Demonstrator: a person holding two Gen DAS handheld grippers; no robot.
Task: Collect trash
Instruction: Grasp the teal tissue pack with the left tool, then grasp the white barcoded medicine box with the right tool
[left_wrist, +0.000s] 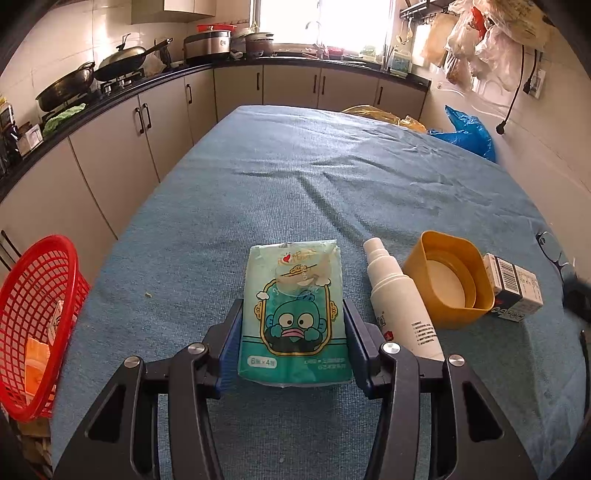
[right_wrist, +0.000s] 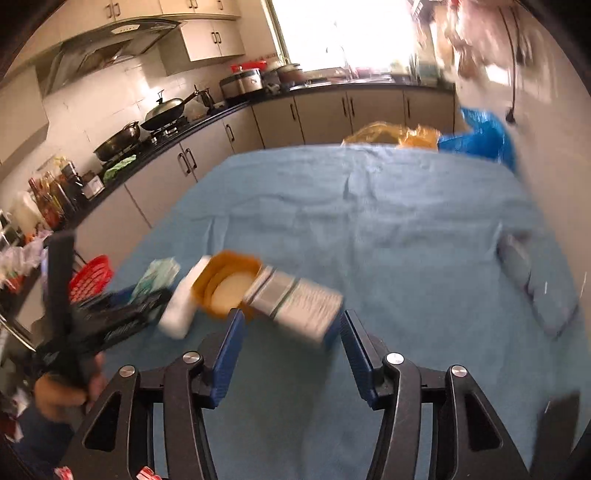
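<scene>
- Left gripper (left_wrist: 291, 332) brackets tissue pack (left_wrist: 293, 314) at near table edge, pads look closed on it.
- Right gripper (right_wrist: 291, 332) wide open, empty, near box (right_wrist: 299, 306).
- Red basket (left_wrist: 33, 325) far left holds some scraps; bottle (left_wrist: 400, 302), cup (left_wrist: 448, 277), box left.

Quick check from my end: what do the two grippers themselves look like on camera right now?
Both match. The left gripper and right gripper each have black angular metal linkage arms with round silver pivot bolts, ending in flat blue ribbed pads. No cables or markings show on them. In the right wrist view, the left gripper's black body appears blurred, held by a bare hand with a dark sleeve below it.
</scene>
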